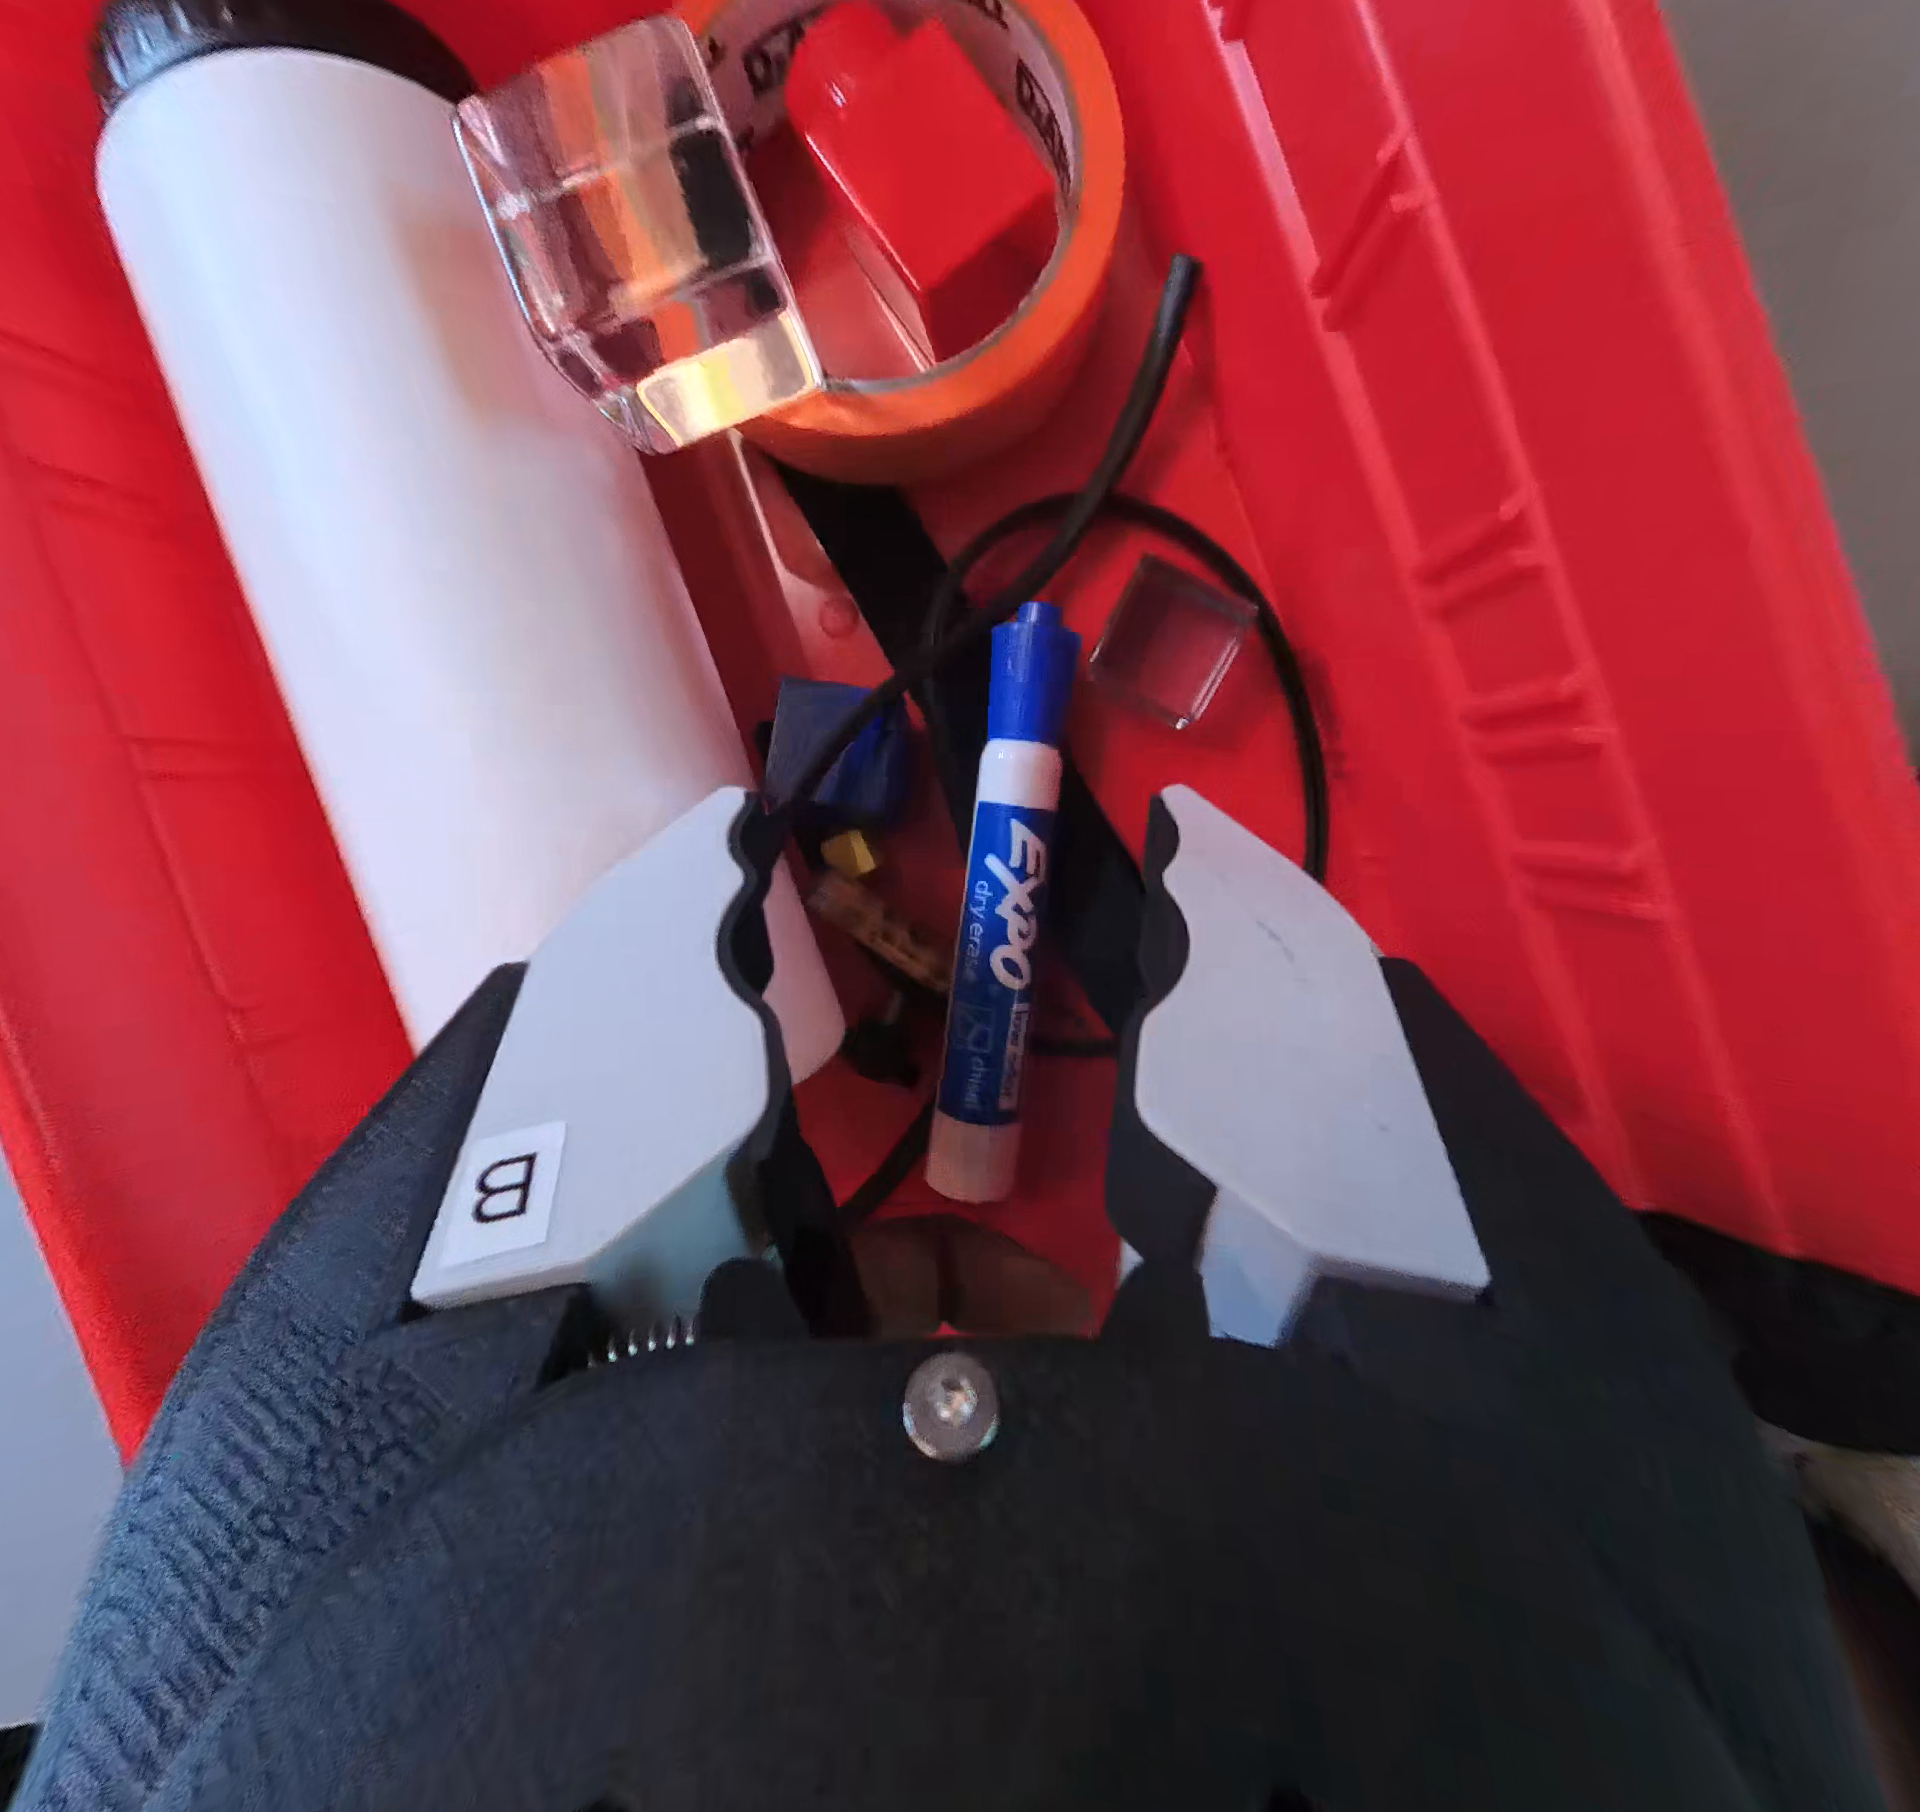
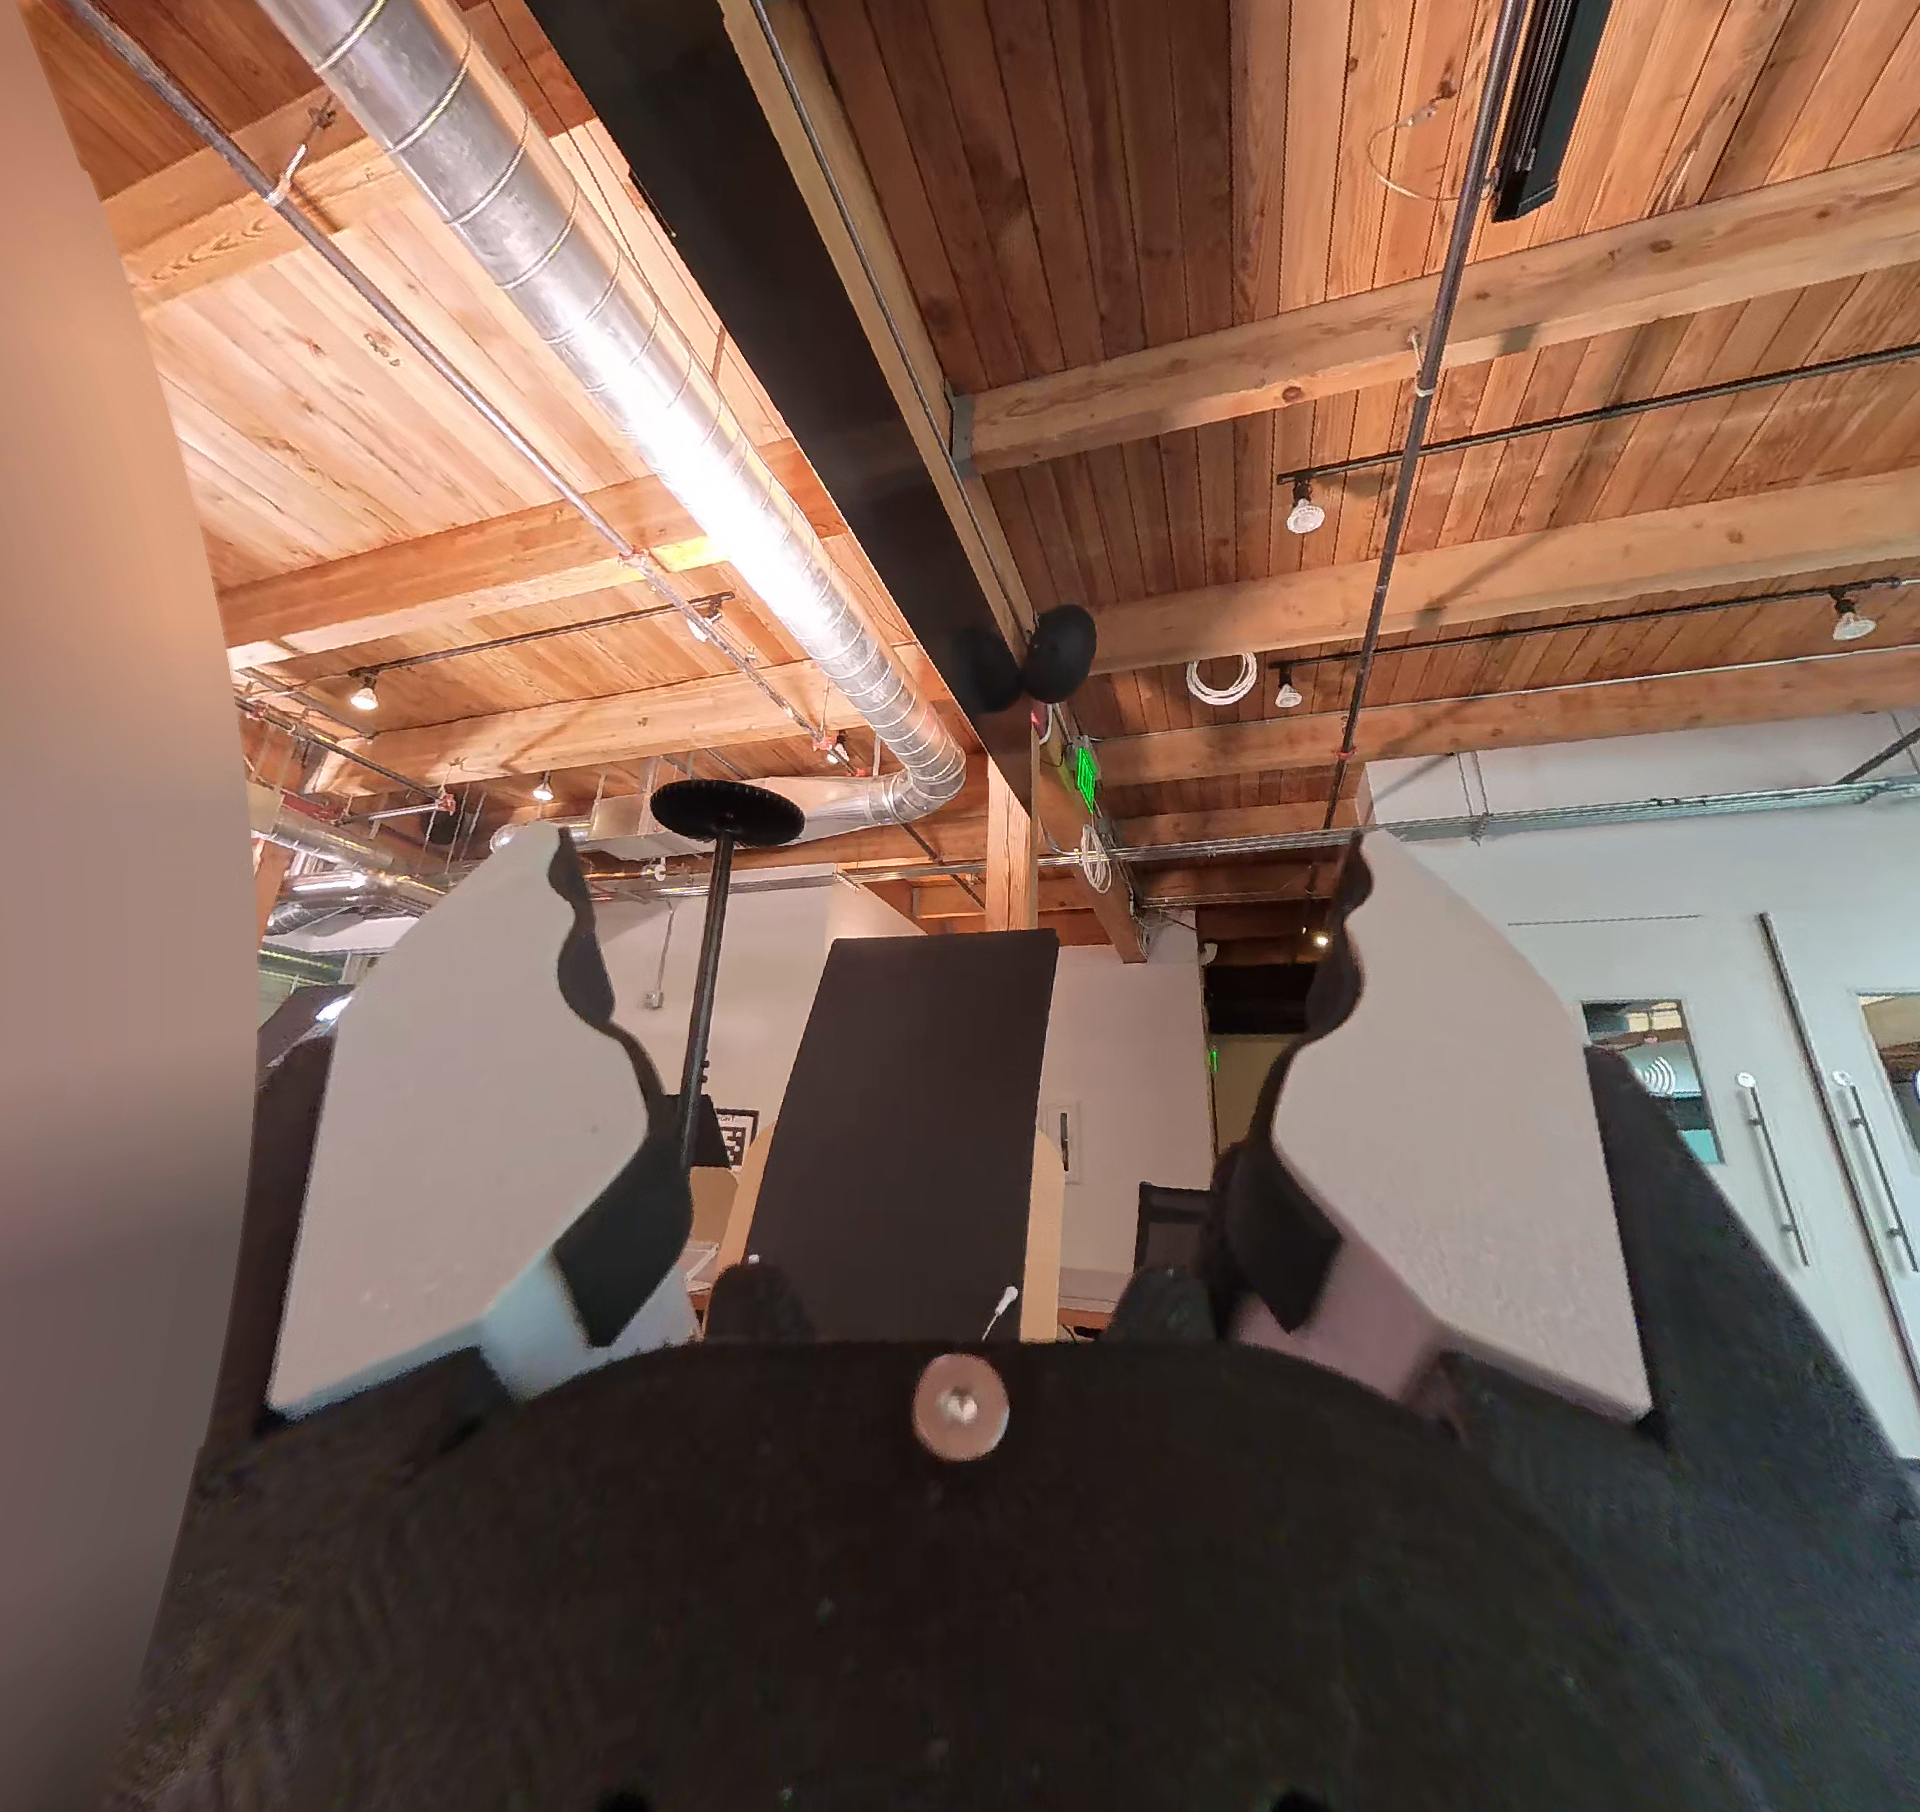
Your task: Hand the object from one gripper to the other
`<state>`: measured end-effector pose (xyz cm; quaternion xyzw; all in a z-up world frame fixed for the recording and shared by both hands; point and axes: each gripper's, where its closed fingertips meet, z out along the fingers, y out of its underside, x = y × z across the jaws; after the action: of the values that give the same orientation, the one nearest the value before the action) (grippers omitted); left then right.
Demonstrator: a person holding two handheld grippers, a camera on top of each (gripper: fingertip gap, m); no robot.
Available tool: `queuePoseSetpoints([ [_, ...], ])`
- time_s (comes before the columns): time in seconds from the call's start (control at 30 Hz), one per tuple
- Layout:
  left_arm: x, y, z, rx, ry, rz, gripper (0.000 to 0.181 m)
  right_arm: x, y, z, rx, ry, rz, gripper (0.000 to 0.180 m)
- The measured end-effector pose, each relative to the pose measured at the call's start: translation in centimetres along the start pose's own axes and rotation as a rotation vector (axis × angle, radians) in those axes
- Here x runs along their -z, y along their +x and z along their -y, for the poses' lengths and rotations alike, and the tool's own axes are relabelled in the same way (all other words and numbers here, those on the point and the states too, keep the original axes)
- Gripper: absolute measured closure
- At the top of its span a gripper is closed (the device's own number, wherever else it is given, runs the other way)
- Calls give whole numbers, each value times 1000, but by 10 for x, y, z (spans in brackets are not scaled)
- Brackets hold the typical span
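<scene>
A blue-capped dry-erase marker (image 1: 997, 921) with a white and blue barrel lies in a red bin (image 1: 1455, 515), cap pointing away from me. My left gripper (image 1: 951, 806) is open above the bin, its two grey fingers either side of the marker and not touching it. My right gripper (image 2: 961, 853) is open and empty, pointing up at a wooden ceiling; the bin and marker do not show in its view.
The bin also holds a white cylinder with a black cap (image 1: 395, 515), a roll of orange tape (image 1: 935, 204), a clear block (image 1: 634, 256), a small clear square (image 1: 1169, 656), a black cable (image 1: 1101, 474) and small blue and yellow parts (image 1: 842, 754). About 70 centimeters separates my left fingertips from my right.
</scene>
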<state>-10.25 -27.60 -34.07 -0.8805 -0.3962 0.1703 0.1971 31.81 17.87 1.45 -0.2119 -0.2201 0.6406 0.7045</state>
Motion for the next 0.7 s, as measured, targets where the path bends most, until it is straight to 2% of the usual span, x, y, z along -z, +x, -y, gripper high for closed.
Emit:
queuePoseSetpoints([
  [0.13, 7, 7, -11, -27, -46, -18, 123, -1, -2, -2, 9, -15, 4, 49],
  [0.37, 36, 18, -14, -123, -1, 25, 139, -1, -8, -2, 10, -15, 19, 51],
  [0.43, 39, 18, -16, -133, 6, 31, 152, -1, -9, -2, 8, -14, 24, 52],
  [0.7, 6, 4, -40, -83, -156, -14, 152, -1, -14, -1, -15, -5, 39, 53],
])
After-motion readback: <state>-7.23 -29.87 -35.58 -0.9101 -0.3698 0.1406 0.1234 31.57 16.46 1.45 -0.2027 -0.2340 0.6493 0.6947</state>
